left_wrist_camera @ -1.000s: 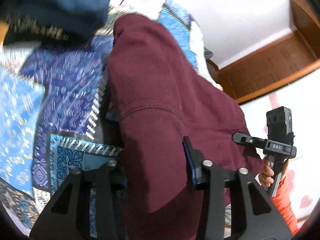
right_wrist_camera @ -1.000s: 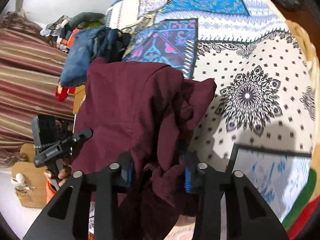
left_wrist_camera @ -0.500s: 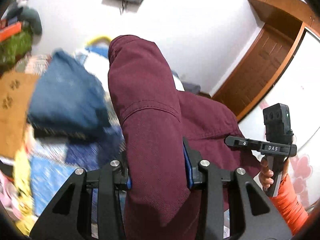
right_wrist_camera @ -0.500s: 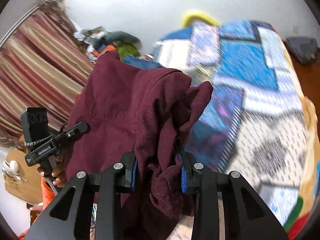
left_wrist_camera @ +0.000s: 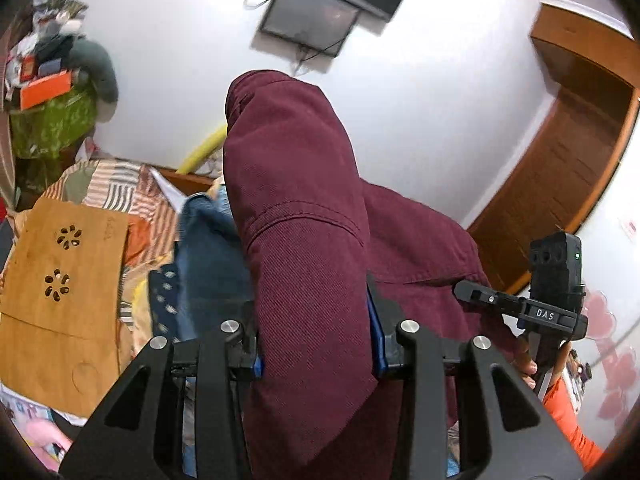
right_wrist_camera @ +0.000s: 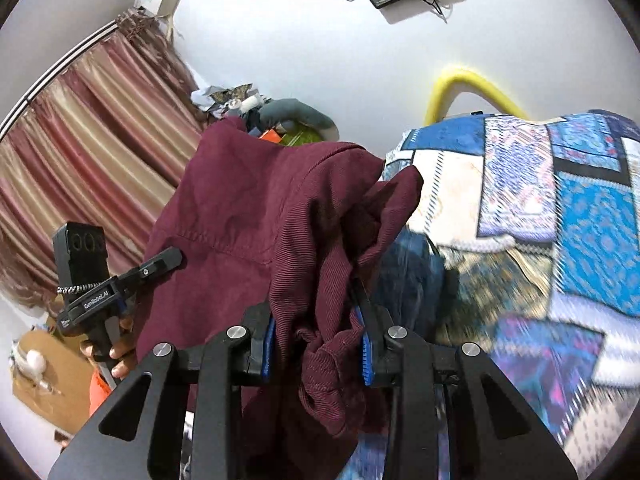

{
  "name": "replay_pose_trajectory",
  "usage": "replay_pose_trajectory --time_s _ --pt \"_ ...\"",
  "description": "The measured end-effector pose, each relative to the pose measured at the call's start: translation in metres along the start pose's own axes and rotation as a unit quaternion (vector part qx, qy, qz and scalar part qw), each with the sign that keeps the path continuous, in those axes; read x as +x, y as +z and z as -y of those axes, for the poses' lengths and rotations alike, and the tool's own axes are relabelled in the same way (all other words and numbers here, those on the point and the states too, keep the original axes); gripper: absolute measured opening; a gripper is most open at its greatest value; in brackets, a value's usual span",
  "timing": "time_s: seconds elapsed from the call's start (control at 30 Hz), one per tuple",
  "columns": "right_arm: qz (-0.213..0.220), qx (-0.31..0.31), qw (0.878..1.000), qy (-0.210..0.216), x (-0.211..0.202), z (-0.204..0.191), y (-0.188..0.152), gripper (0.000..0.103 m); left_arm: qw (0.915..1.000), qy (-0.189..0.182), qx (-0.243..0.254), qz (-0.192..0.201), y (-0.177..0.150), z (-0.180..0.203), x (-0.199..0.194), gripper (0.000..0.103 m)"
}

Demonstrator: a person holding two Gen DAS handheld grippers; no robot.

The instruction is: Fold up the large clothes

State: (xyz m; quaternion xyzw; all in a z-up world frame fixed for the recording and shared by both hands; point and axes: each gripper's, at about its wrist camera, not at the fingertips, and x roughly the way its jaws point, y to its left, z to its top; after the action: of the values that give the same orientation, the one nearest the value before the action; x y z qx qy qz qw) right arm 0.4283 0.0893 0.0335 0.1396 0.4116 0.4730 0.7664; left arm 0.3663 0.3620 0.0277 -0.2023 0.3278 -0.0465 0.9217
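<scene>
Legibly, "DAS" marks the right claw (left_wrist_camera: 472, 294), "GenRobot.AI" the left claw (right_wrist_camera: 168, 258).

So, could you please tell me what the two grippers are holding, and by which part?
Both hold the maroon garment: the left gripper on a flat fold, the right gripper on a bunched edge.

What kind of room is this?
Most likely a bedroom. A bed with a patchwork quilt fills one side, striped curtains hang by the wall, and a screen is mounted up high.
</scene>
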Motion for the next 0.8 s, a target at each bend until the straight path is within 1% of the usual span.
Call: replay_pose_trajectory --time_s 0.03,0.07,0.13,0.17,0.2,0.23,0.3,0.33,0.4,0.47,0.57,0.63,0.67,0.77,0.8 --pt "0.004 0.01 1.0 -0.004 0.02 0.01 0.004 0.029 0.9999 0.012 -0.004 -0.011 0.002 -0.017 0.015 0.038" --pt "0.003 0.019 1.0 -0.006 0.029 0.014 0.005 0.029 0.9995 0.023 -0.008 -0.021 0.0 -0.031 0.026 0.038" --pt "-0.014 0.028 0.999 -0.022 0.065 0.029 0.003 0.029 0.9969 0.055 -0.017 -0.053 -0.009 -0.059 0.058 0.039" --pt "-0.033 0.026 0.998 -0.038 0.089 0.038 -0.003 0.029 0.9937 0.083 -0.023 -0.071 -0.017 -0.073 0.074 0.043" --pt "-0.047 0.024 0.997 -0.058 0.103 0.043 -0.009 0.029 0.9908 0.106 -0.026 -0.08 -0.025 -0.086 0.089 0.05" --pt "-0.057 0.023 0.995 -0.08 0.119 0.051 -0.013 0.032 0.99 0.111 -0.029 -0.082 -0.031 -0.094 0.094 0.052" --pt "-0.054 0.015 0.994 -0.099 0.136 0.063 -0.022 0.037 0.9904 0.11 -0.03 -0.079 -0.04 -0.102 0.102 0.056" --pt "-0.049 0.008 0.993 -0.103 0.137 0.065 -0.024 0.039 0.992 0.1 -0.032 -0.07 -0.042 -0.105 0.101 0.057" --pt "-0.047 0.0 0.993 -0.108 0.132 0.065 -0.024 0.041 0.9924 0.097 -0.03 -0.07 -0.04 -0.104 0.099 0.057" --pt "-0.051 -0.013 0.991 -0.12 0.129 0.06 -0.02 0.046 0.9908 0.111 -0.022 -0.075 -0.039 -0.097 0.095 0.057" --pt "-0.054 -0.051 0.985 -0.154 0.111 0.04 -0.02 0.046 0.9875 0.142 -0.018 -0.067 -0.042 -0.083 0.083 0.057" --pt "-0.036 -0.076 0.98 -0.178 0.089 0.024 -0.023 0.046 0.9846 0.167 -0.014 -0.051 -0.041 -0.07 0.069 0.056" --pt "-0.026 -0.085 0.979 -0.182 0.083 0.022 -0.022 0.046 0.9839 0.173 -0.008 -0.043 -0.042 -0.061 0.059 0.056" --pt "0.004 -0.108 0.979 -0.175 0.05 -0.002 -0.026 0.046 0.9853 0.169 0.003 -0.025 -0.045 -0.033 0.029 0.056" --pt "0.016 -0.119 0.977 -0.178 0.037 -0.014 -0.028 0.046 0.9857 0.167 0.009 -0.015 -0.046 -0.022 0.017 0.056"
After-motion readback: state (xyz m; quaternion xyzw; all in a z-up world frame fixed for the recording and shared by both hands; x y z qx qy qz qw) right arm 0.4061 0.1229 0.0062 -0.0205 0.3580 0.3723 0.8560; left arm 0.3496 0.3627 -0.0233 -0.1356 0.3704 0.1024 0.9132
